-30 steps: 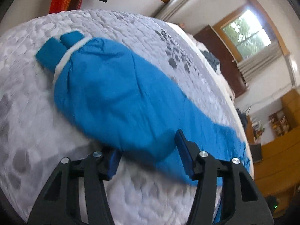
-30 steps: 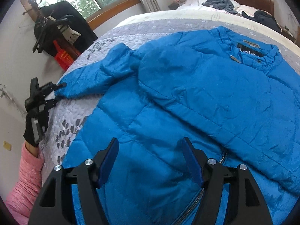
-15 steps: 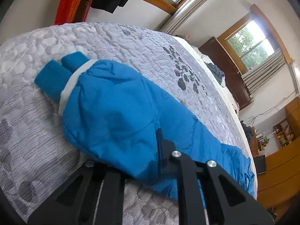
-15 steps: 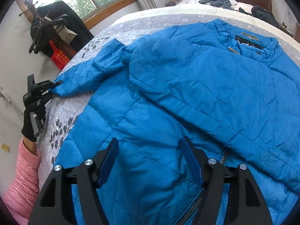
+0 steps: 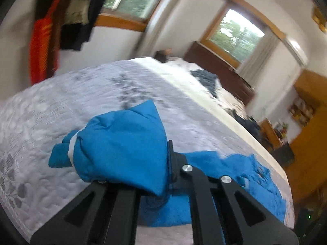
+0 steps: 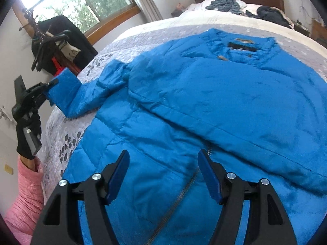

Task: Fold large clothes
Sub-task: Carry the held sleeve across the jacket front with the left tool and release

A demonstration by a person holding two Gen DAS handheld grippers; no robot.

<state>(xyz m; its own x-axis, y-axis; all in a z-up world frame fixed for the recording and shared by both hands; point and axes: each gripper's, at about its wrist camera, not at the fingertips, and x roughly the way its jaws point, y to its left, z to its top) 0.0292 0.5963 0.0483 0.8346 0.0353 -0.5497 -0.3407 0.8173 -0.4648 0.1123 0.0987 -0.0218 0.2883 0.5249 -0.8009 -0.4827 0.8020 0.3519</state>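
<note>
A blue jacket (image 6: 204, 106) lies spread across the bed (image 6: 143, 38), front up, its collar toward the headboard and its zipper (image 6: 175, 202) running down toward the right gripper (image 6: 163, 175). One sleeve is folded over the chest; the other sleeve (image 6: 81, 96) stretches out to the bed's left edge.

The right gripper hangs just above the lower front of the jacket, near the zipper. Its blue-padded fingers (image 6: 118, 175) are spread wide apart, with nothing between them; whether they touch the fabric cannot be told.

The left gripper (image 5: 143, 163) is clamped on the end of the outstretched sleeve (image 5: 122, 147). In the left wrist view the sleeve bunches up between the narrowed fingers and spills over them, the cuff (image 5: 61, 157) with its pale band pointing away over the gray quilt (image 5: 40, 112). In the right wrist view the same gripper, held by a hand in a black glove (image 6: 26, 134) with a pink sleeve below it, has the cuff end lifted off the bed at its left edge.

Dark clothes (image 6: 224, 4) lie near the headboard, well apart from the jacket.
</note>
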